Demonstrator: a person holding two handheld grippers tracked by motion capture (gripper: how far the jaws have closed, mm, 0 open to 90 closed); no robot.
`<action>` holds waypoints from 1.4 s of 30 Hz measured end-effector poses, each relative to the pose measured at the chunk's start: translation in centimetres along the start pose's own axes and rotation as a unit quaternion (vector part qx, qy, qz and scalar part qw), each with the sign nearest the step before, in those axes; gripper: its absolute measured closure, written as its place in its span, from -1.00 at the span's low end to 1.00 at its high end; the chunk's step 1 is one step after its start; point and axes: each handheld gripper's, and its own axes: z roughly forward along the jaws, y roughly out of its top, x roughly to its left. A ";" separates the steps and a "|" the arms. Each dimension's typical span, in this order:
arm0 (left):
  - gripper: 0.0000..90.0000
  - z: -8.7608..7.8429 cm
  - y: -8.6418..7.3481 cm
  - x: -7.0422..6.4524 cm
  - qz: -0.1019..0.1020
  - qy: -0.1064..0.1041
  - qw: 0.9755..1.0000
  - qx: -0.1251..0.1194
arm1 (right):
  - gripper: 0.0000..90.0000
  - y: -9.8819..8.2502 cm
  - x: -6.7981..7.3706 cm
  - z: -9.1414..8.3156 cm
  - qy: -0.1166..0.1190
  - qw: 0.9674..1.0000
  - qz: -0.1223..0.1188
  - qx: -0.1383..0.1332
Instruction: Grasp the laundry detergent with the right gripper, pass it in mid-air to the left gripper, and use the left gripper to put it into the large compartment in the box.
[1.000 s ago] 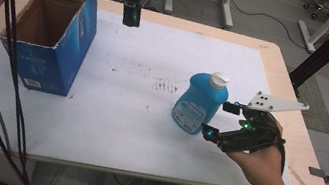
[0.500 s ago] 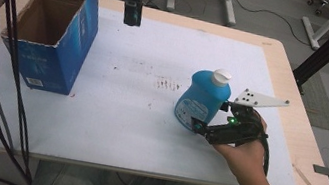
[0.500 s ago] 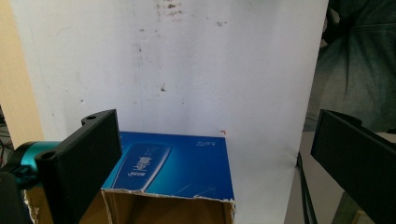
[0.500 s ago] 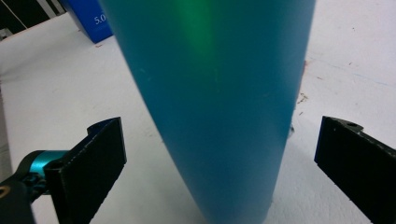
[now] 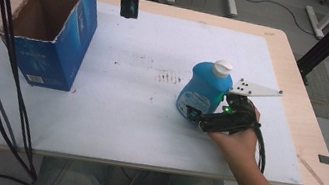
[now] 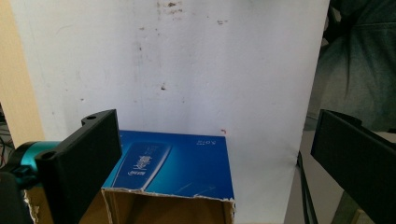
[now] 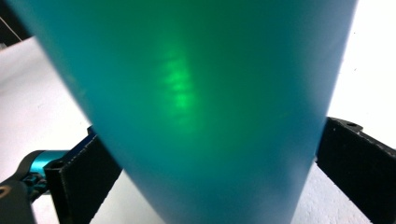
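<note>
A blue bottle (image 5: 202, 89) with a white cap stands upright on the white mat (image 5: 123, 116), right of centre. My right gripper (image 5: 208, 109) is open, one jaw on each side of the bottle's lower body. In the right gripper view the bottle (image 7: 201, 93) spans the whole gap of the right gripper (image 7: 210, 154), and I cannot tell whether the jaws touch it. My left gripper (image 5: 129, 6) hangs at the far edge of the table. In its own view the left gripper (image 6: 215, 140) stands open and empty above a blue cardboard box (image 6: 177, 163).
The open-topped blue cardboard box (image 5: 52, 38) stands at the far left of the mat. Black cables (image 5: 0, 90) hang along the table's left side. A bare wooden strip (image 5: 301, 110) borders the mat on the right.
My right gripper has slid left along the table until its jaws stand around the bottle. The bottle and the left gripper have stayed in place.
</note>
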 end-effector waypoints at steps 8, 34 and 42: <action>-0.96 0.1 0.0 0.1 0.001 0.000 1.000 0.001 | -0.69 0.0 0.1 -0.3 -0.002 1.000 -0.012 -0.016; -0.96 0.5 -0.3 0.6 -0.004 -0.004 1.000 0.004 | -0.30 0.0 0.2 -0.3 -0.002 0.999 -0.024 -0.021; -0.96 0.7 -0.2 0.8 -0.004 -0.005 1.000 0.007 | -0.26 0.0 0.1 -0.2 -0.002 0.999 -0.024 -0.023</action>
